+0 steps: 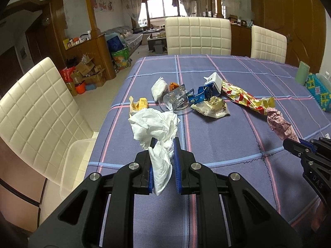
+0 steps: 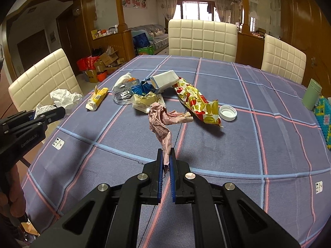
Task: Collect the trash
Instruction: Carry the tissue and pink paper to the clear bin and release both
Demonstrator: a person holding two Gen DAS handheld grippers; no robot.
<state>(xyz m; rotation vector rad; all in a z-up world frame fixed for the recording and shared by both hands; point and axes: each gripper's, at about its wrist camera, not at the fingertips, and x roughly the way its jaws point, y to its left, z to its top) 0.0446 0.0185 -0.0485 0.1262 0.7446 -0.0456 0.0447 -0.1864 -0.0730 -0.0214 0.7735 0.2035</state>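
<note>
- Left gripper (image 1: 163, 144): jaws clenched on a crumpled white tissue (image 1: 155, 124), held above the left edge of the surface (image 1: 227, 161); a tail of it hangs down between the jaws.
- Right gripper (image 2: 166, 155): jaws clamped on one end of a twisted pink paper wrapper (image 2: 163, 122), which rises off the checked cloth in front of the pile.
- Clear plastic bin (image 1: 76, 161) sits on the chair seat just beside the surface's left edge, below the tissue. Looks like the drop point; I cannot see anything in it from here.
- Still lying on the surface, clustered mid-table: small yellow wrapper (image 2: 97, 99), clear blister pack (image 2: 122, 95), second white wad (image 1: 158, 87), blue foil wrapper (image 2: 142, 88), beige crumpled packet (image 2: 144, 101), white carton on its side (image 2: 165, 79), long red-and-yellow snack bag (image 2: 196, 101), white bottle cap (image 2: 227, 112).
- Green canister (image 2: 311, 94) and beaded box (image 1: 319, 91) at the right edge look like keepers, not trash.
- Judgement: early stage. 2 pieces are lifted, neither binned yet; about 8 remain to collect.
- Next: tissue over the bin and release, then the pink wrapper has to cross the surface to the left.
</note>
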